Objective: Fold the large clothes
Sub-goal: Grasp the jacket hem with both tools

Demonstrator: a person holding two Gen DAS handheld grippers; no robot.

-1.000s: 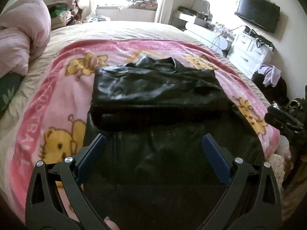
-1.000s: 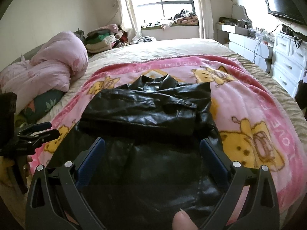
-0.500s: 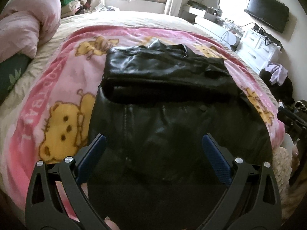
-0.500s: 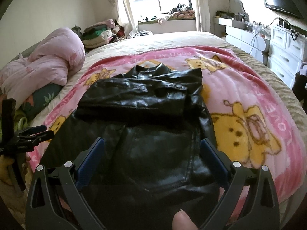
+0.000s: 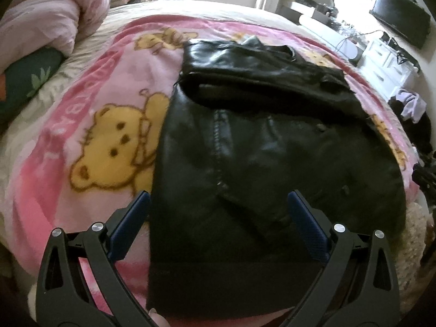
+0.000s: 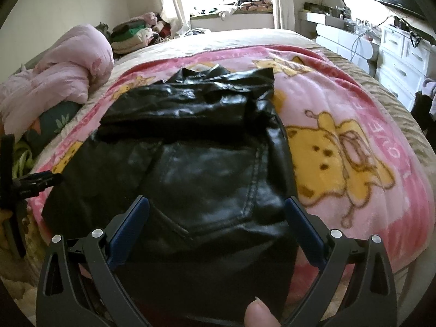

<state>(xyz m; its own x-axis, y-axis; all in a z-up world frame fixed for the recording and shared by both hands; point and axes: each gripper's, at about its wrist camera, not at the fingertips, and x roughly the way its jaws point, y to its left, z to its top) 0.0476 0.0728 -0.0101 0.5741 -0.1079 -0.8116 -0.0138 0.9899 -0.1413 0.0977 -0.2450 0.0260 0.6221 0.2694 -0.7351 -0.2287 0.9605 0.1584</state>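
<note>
A black leather jacket lies flat on a pink bear-print blanket, its sleeves folded across the upper part and its hem toward me. It also shows in the right wrist view. My left gripper is open and empty, low over the jacket's near left hem. My right gripper is open and empty, low over the near right hem. The left gripper's tip shows at the left edge of the right wrist view.
The blanket covers a beige bed. A pink duvet and a green pillow lie on the left. White drawers and a wall TV stand on the right. Clothes are piled by the window.
Both grippers have moved forward and down toward the jacket's near hem, so the jacket fills more of each view. Both stay open.
</note>
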